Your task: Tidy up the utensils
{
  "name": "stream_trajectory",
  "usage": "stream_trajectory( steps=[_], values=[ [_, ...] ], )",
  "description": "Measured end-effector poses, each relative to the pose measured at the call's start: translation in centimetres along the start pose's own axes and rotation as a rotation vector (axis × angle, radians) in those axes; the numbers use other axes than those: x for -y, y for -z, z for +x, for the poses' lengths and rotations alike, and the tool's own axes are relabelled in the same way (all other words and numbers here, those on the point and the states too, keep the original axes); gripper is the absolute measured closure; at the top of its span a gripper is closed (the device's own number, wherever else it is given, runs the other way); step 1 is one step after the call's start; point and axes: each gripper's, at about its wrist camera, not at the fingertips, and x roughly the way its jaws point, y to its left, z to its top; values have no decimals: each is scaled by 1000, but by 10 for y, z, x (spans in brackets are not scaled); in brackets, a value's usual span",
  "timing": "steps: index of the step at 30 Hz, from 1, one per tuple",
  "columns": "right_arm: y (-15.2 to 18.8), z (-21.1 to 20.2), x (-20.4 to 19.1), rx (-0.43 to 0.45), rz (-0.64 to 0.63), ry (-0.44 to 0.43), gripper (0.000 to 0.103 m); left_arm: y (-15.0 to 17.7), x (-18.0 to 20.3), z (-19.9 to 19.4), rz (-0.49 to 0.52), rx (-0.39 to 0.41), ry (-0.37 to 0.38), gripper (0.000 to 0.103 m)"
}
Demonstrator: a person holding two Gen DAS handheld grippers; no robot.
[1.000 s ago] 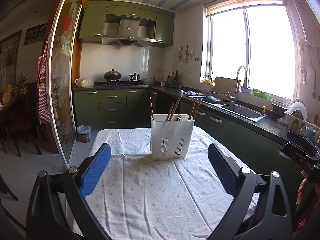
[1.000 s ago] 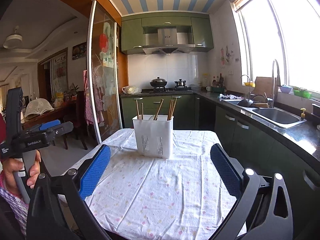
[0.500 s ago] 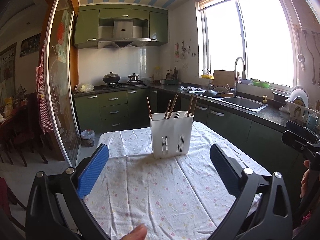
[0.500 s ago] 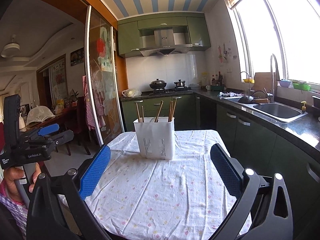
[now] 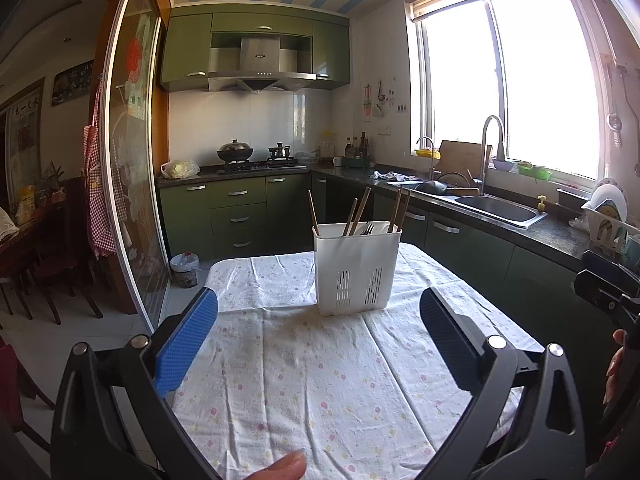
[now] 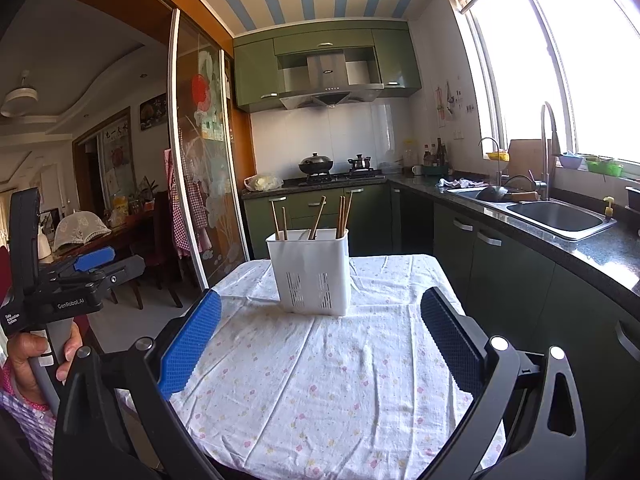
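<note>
Both tools released above the counter, basket ahead

Left tool [image 5: 318,336] and right tool [image 6: 320,338] gape empty; the white basket [image 5: 356,268] of chopsticks [image 5: 358,210] stands upright on the counter [image 5: 320,380], ahead of both, untouched.

The utensil holder [image 5: 356,268] stands on the table [image 5: 320,380], toward its far end and upright. Inside the utensil holder stand several chopsticks [image 5: 358,210] and a fork [image 5: 367,229], leaning against its walls. Behind the utensil holder is the stove [image 5: 260,165] with two pots on it. To the right of the utensil holder runs the counter with the sink [image 5: 498,208]. To its left is the sliding glass door [image 5: 128,168], and beyond this the dining room.
</note>
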Motion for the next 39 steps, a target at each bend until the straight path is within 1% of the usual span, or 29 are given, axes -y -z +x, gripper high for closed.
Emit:
stream_trajectory(
  steps=[10,39],
  values=[
    [0,1,1,-2,4,0,5,-1,1,-2,6,3,-14,7],
    [1,1,0,-1,5,-1,5,-1,-3,-8,5,8,-27,7]
  ],
)
